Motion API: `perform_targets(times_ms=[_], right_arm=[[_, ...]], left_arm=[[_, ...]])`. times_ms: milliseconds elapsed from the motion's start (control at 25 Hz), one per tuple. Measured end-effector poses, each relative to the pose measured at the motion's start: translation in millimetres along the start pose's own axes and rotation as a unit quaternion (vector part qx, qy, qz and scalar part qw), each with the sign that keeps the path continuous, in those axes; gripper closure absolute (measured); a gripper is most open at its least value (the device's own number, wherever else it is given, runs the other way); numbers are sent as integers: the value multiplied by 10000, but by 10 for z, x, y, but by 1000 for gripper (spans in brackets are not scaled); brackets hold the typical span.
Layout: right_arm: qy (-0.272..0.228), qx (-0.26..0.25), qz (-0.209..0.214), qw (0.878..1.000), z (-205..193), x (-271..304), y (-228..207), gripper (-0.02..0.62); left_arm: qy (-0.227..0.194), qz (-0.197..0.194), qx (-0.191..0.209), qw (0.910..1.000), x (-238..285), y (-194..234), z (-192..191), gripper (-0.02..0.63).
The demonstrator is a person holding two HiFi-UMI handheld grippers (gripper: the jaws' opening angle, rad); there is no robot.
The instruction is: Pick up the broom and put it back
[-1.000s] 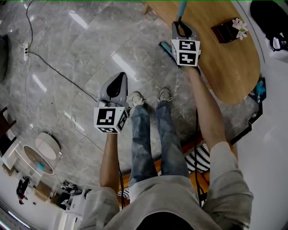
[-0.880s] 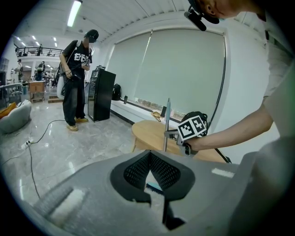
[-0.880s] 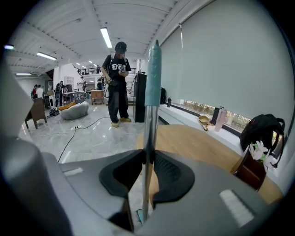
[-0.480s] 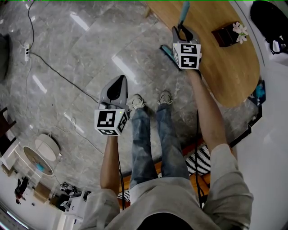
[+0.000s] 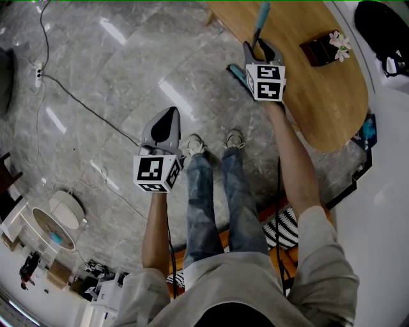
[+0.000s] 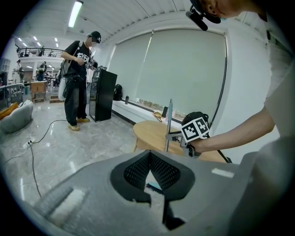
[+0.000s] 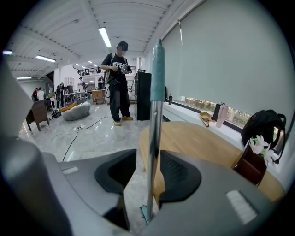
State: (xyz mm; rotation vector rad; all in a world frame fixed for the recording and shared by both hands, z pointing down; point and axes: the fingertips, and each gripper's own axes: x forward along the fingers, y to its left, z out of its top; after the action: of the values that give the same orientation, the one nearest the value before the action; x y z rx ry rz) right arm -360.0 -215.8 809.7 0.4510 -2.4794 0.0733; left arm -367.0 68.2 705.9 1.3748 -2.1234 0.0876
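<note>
head view: the silver-shafted broom with a teal grip (image 5: 261, 14) stands upright at 1 o'clock, by the edge of the oval wooden table (image 5: 319, 96), inside the right gripper (image 5: 259, 43). the left gripper (image 5: 170, 114) is near centre.
left gripper view: jaws closed together, empty.
right gripper view: jaws have just been opening, grip released. the shaft stands between the pads.

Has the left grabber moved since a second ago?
No. The left gripper sits just as close to the floor cable as before.
</note>
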Motion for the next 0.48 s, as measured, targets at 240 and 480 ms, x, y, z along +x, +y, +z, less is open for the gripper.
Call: perform_targets(times_ms=[240,480], right_arm=[[-108,152,-110,9998,12,-191,-89,426],[-457,295,-217,9983,104,-604,-176,439]], left_arm=[[-59,5,35,10000,-46,-24,59,604],[-152,17,39,9999,-81,-97,142,604]])
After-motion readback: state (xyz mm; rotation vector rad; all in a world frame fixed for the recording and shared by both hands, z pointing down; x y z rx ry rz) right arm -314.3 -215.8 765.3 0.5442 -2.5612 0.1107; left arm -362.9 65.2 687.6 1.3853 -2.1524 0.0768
